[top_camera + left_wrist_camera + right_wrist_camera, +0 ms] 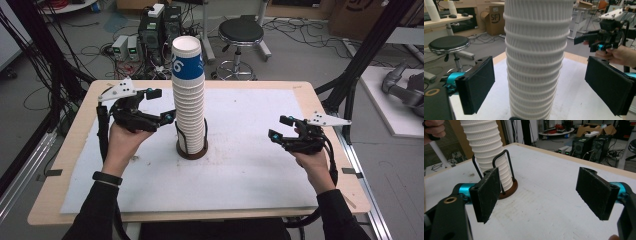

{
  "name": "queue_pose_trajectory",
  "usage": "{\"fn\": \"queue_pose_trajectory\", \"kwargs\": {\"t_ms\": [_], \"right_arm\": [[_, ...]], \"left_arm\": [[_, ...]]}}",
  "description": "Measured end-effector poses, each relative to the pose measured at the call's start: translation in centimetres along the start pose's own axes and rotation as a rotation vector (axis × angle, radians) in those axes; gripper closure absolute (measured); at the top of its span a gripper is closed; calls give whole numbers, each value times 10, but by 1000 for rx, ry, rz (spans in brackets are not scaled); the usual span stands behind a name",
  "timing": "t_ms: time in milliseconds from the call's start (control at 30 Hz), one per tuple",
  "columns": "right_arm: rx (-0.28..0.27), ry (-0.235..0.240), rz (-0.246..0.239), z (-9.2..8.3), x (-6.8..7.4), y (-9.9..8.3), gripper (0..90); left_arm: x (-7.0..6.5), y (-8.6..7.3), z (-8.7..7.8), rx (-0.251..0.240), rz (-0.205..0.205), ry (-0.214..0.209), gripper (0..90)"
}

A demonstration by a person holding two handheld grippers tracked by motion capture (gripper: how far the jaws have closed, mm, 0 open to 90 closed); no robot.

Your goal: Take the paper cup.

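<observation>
A tall stack of white ribbed paper cups (189, 100), its top cup banded in blue, stands in a brown round holder (191, 151) with black wire loops at the middle of the table. My left gripper (161, 105) is open just left of the stack, partway up it. In the left gripper view the cups (536, 62) rise between the two black pads (477, 83) with a gap on each side. My right gripper (281, 127) is open and holds nothing, well to the right above the white mat. In its own view the right gripper (541, 192) frames bare mat, with the cup stack (489, 147) and holder (509, 188) farther left.
A white mat (250, 170) covers most of the wooden table (320, 100). Behind the table stand a black stool (241, 32) and computer cases (160, 30) amid floor cables. Black frame posts (365, 55) rise at both sides.
</observation>
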State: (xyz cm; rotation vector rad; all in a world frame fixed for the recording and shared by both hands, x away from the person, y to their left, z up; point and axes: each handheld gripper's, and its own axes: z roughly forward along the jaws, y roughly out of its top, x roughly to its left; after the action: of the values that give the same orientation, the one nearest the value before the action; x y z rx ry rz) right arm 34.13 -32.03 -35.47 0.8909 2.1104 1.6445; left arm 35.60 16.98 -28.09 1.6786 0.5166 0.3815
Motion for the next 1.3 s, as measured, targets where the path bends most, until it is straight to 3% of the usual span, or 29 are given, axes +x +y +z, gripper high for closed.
{"fn": "queue_pose_trajectory", "kwargs": {"t_ms": [533,1300], "right_arm": [[-1,33,-3,1,2,2,202],[10,82,-33,7,13,8,202]], "left_arm": [[1,29,26,7,1,-37,85],[9,33,51,12,-22,-63,85]]}}
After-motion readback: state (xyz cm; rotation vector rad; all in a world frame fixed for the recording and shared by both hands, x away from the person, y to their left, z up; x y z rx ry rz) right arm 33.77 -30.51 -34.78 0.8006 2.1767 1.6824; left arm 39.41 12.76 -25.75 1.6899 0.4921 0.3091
